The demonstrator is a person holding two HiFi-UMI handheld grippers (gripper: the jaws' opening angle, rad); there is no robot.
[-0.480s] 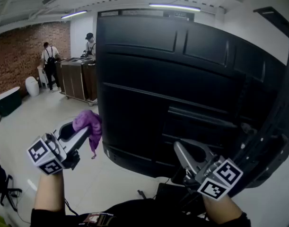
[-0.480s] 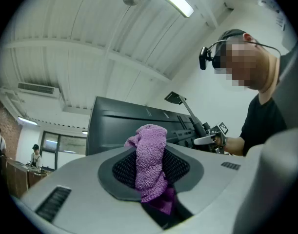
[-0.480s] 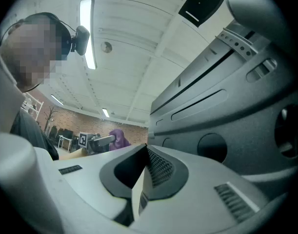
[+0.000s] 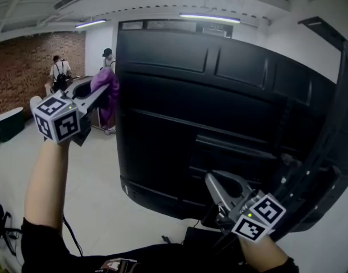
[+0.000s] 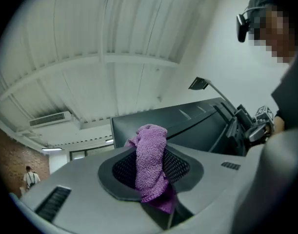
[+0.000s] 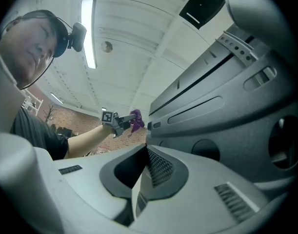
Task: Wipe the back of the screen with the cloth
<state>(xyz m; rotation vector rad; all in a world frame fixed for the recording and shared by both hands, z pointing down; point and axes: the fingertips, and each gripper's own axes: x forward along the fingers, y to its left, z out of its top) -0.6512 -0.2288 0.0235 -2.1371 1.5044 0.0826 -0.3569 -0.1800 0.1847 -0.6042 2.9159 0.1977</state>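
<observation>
The screen's black back (image 4: 219, 112) fills the middle and right of the head view, tilted toward me. My left gripper (image 4: 102, 92) is raised at the screen's upper left edge, shut on a purple cloth (image 4: 107, 90) that hangs from its tips. In the left gripper view the cloth (image 5: 151, 165) is bunched between the jaws, with the screen (image 5: 188, 126) just beyond. My right gripper (image 4: 216, 181) sits low by the screen's bottom edge. Its jaws meet with nothing between them (image 6: 146, 147). The right gripper view also shows the screen (image 6: 227, 106) and the distant cloth (image 6: 136, 120).
A black support arm (image 4: 327, 152) runs along the screen's right side. Two people (image 4: 58, 70) stand by a wooden counter at the back left, in front of a brick wall (image 4: 20, 67). A dark tub (image 4: 5, 124) sits on the pale floor at far left.
My left gripper has risen with the cloth from the screen's lower left to its upper left edge. The right gripper has barely moved.
</observation>
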